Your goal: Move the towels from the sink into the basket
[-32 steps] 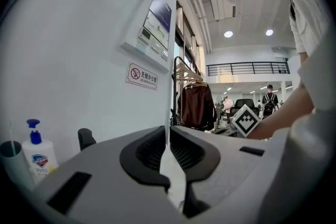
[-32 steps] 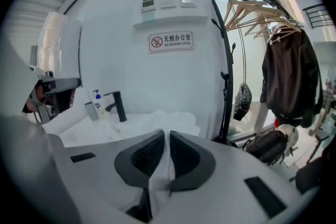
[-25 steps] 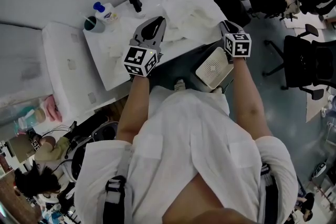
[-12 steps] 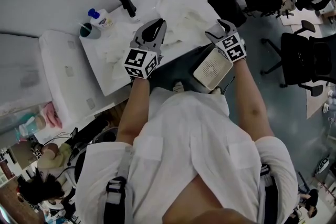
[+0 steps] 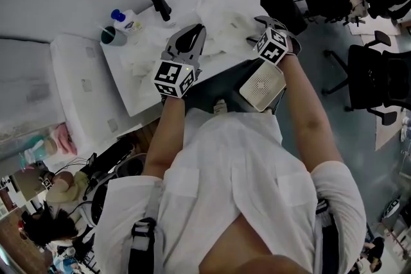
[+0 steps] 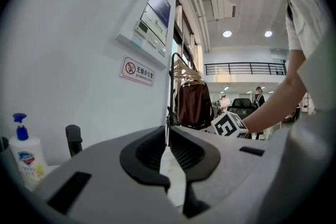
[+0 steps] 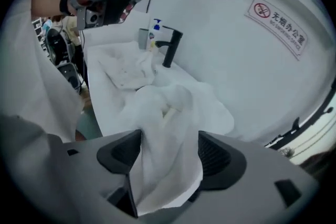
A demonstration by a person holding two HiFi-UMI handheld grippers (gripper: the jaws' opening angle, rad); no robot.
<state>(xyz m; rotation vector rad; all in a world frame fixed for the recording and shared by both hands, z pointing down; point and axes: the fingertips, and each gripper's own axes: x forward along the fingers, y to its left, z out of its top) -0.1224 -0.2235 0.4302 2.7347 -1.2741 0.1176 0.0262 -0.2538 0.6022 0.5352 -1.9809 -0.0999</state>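
Well, my right gripper [image 7: 169, 138] is opening around a towel [image 7: 157, 105] fold, left gripper [image 6: 167, 134] closed empty; a shallow bite could slip.

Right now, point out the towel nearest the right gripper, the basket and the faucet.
towel [image 7: 167, 157], right gripper view, fold between the opening jaws.
basket [image 5: 262, 84], head view, bare perforated face.
faucet [image 5: 161, 2], head view, black spout.

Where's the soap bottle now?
Head view: the white soap bottle with blue pump stands at the white sink's far left corner, beside a dark cup, left of the black faucet.
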